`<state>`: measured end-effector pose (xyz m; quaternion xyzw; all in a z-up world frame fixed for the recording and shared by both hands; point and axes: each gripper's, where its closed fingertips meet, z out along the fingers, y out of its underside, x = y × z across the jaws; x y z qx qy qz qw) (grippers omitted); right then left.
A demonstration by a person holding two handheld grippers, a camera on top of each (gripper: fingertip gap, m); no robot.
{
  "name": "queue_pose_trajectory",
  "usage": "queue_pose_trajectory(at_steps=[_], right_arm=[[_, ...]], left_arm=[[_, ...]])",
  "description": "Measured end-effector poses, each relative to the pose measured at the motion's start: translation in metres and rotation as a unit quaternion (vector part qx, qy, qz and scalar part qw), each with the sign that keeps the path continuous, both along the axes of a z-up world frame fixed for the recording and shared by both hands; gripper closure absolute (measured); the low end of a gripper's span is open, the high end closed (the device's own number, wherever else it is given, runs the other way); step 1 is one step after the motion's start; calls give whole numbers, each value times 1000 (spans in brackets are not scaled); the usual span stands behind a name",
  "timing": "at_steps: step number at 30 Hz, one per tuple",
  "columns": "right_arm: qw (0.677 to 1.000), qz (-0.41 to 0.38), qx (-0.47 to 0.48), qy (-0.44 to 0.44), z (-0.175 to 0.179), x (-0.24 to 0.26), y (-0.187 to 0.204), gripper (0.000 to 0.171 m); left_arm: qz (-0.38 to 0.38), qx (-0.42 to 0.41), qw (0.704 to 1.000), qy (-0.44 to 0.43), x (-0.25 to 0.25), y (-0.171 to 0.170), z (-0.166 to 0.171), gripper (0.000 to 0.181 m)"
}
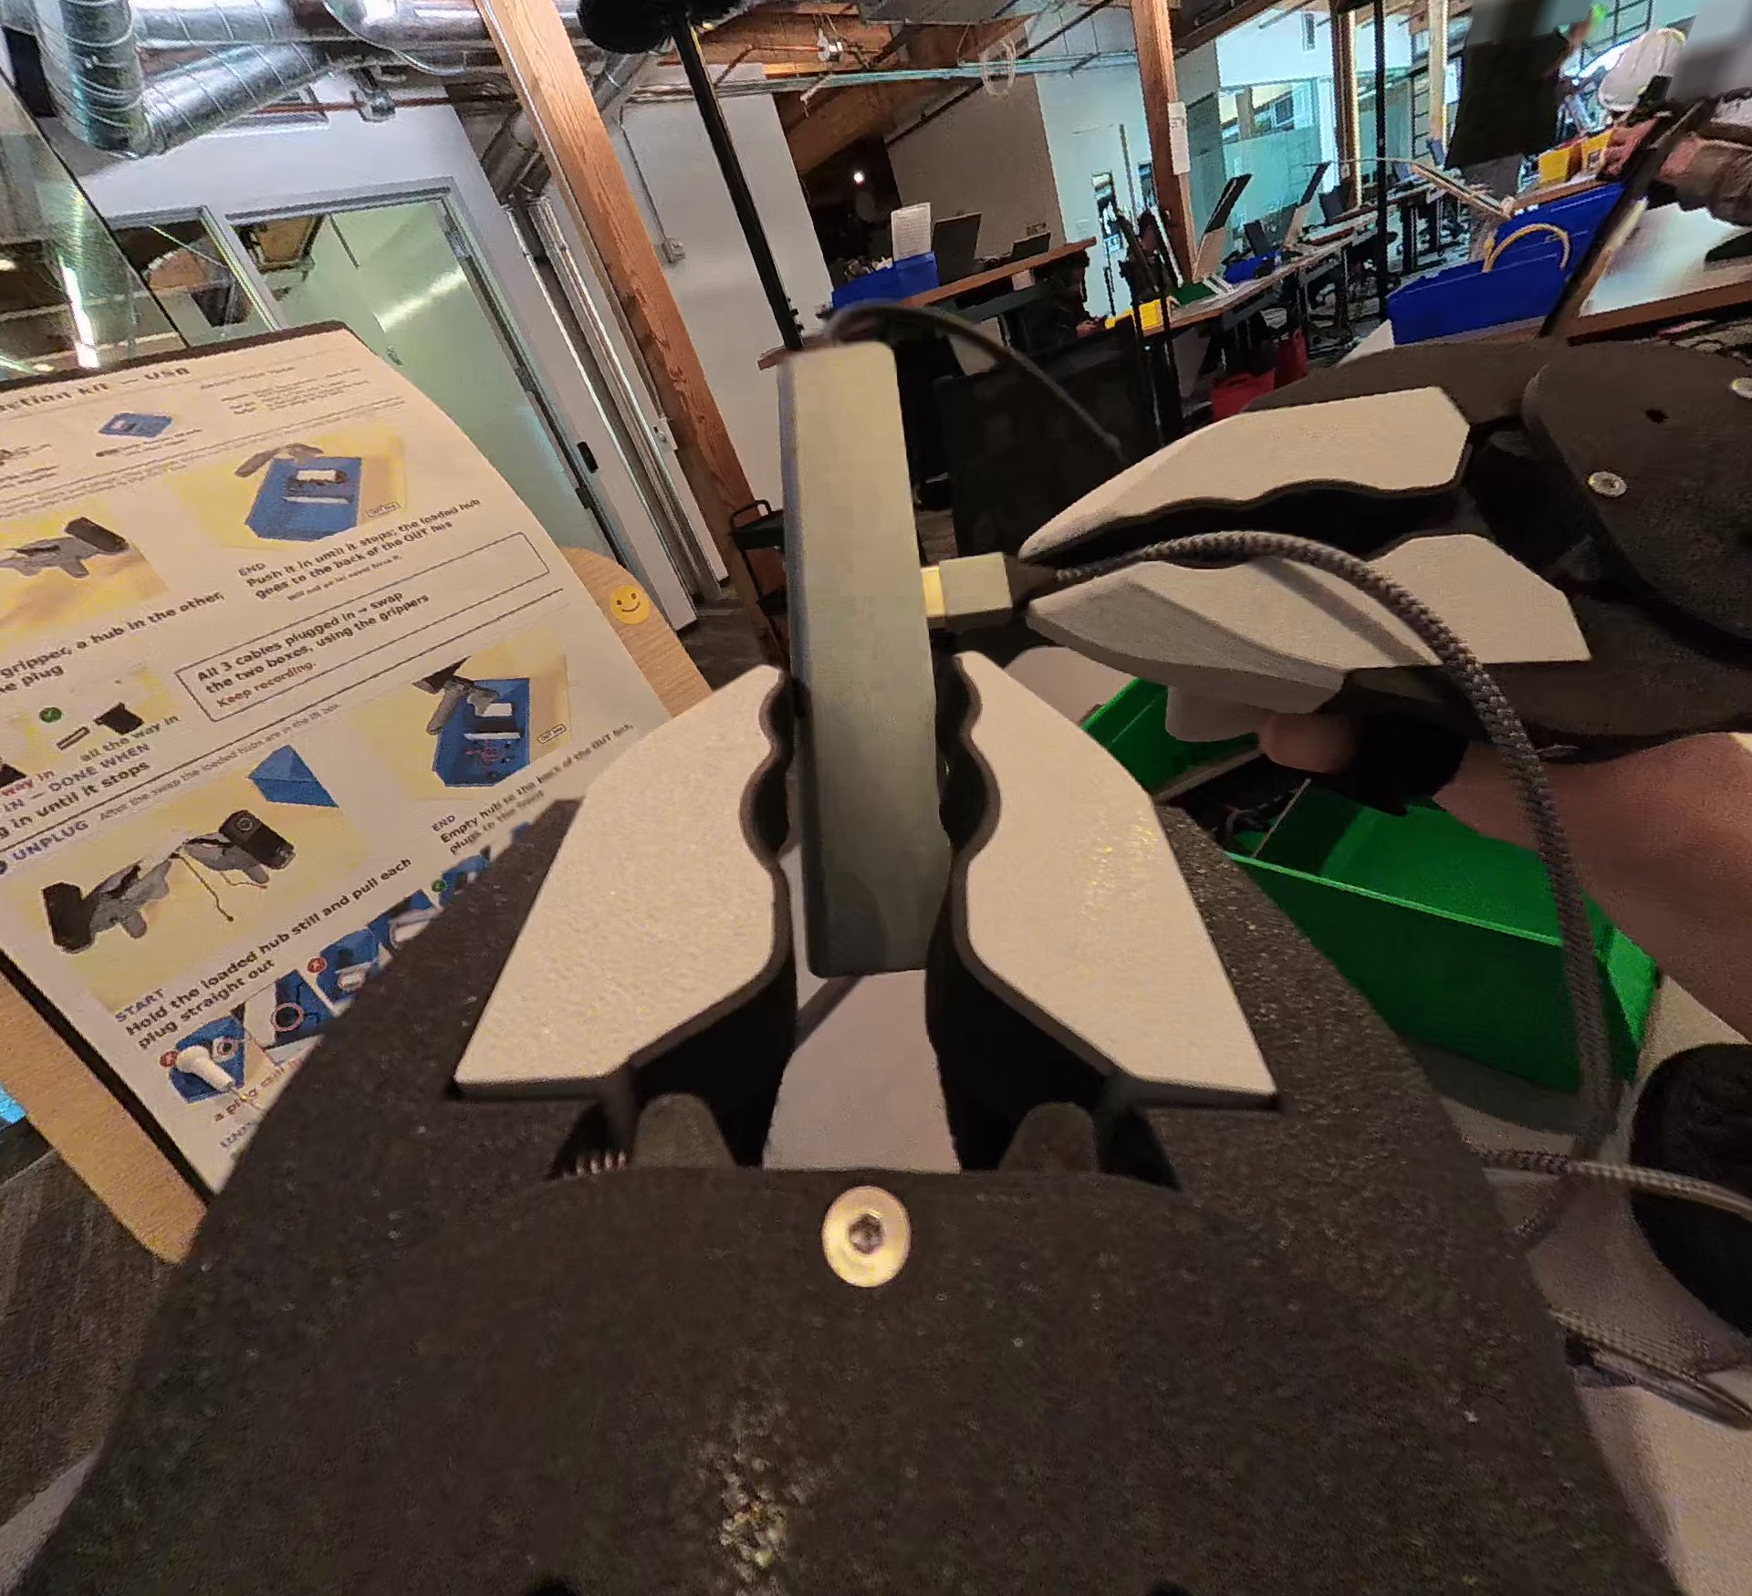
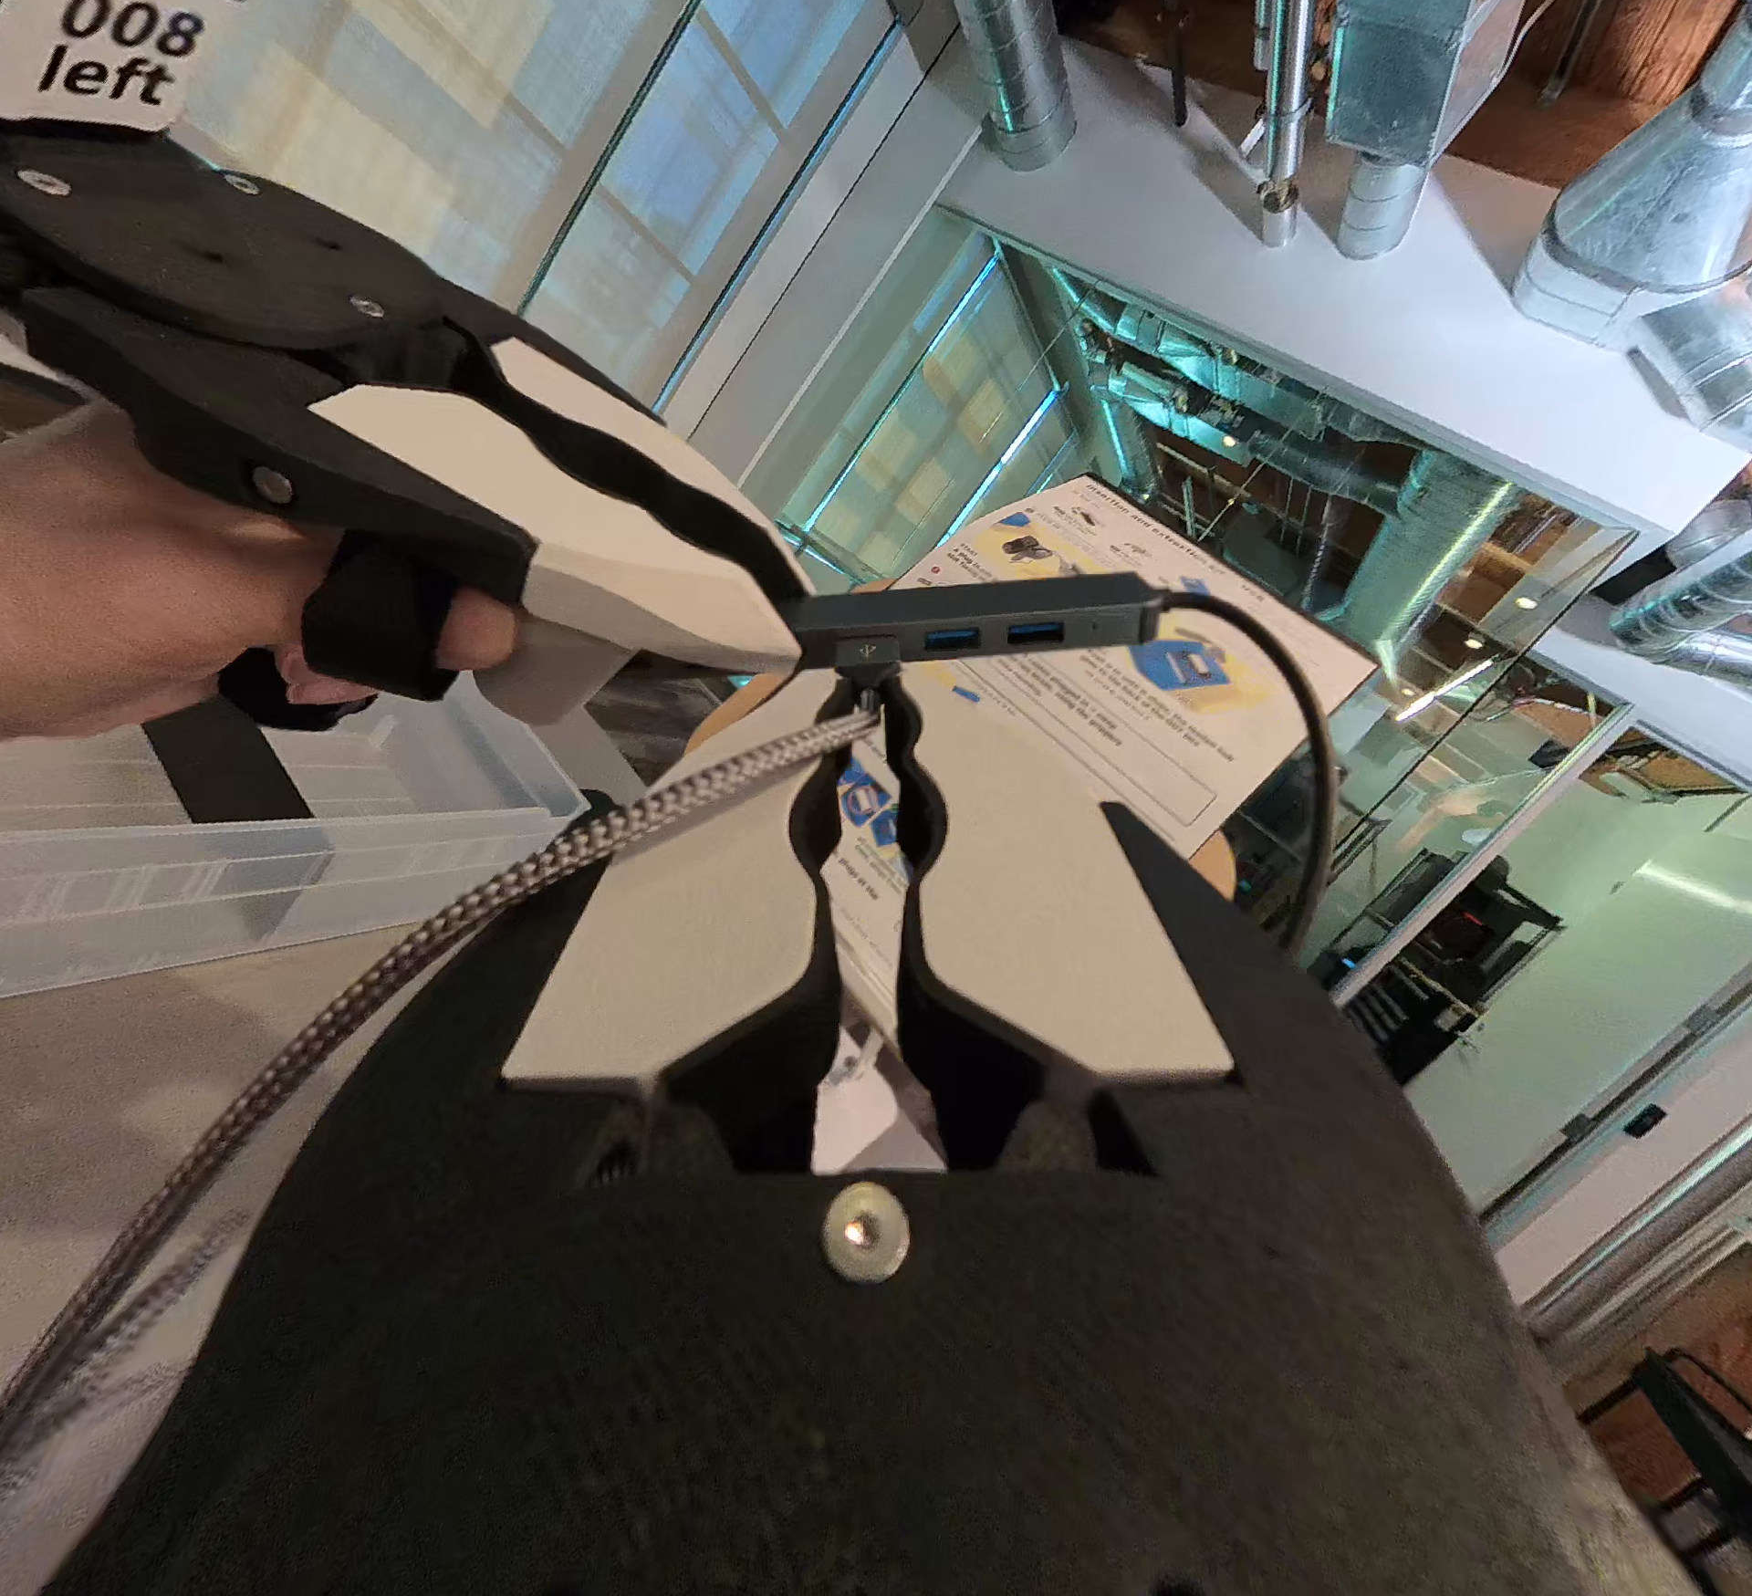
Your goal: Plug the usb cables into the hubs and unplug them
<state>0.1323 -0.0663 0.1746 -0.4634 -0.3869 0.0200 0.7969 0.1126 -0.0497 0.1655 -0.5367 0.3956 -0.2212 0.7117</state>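
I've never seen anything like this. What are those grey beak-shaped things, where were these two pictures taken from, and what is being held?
There is no robot here. A person holds a hand tool in each hand, and each tool ends in two grey fingers that pinch like tongs. A camera sits on each tool and looks forward along its fingers, so each picture is one tool's own view.

In the left view, the left gripper is shut on a slim grey USB hub, held on edge. From the right comes the right gripper, pinching a plug that sits in the hub's side, with a braided cable trailing behind.

The right view shows the same moment from the other tool: the plug is in one port, and two blue ports beside it are empty. An instruction sheet stands behind, and a green bin lies below.
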Motion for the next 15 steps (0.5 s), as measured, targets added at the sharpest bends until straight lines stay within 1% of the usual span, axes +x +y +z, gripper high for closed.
queue_pose_trajectory(at_steps=[2, 6, 8, 9, 12, 15], right_arm=[[1000, -13, 17, -15, 0, 1, 1, 164], [999, -8, 48, -15, 6, 4, -6, 164], [998, -19, 64, -10, 12, 10, -9, 164], [997, -24, 68, -8, 15, 14, -10, 164], [997, -25, 66, 7, 20, 21, -11, 164], [997, -34, 70, 9, 20, 21, -11, 164]], left_arm=[[-14, -16, 1000, 5, 1, 1, -2, 152], [-92, -58, 993, -45, -3, -11, 6, 152], [-118, -86, 987, -63, -13, -12, 9, 141], [-127, -96, 985, -65, -17, -12, 9, 139], [-141, -102, 983, -62, -18, -14, 8, 131], [-113, -88, 989, -22, -5, -12, -1, 122]])
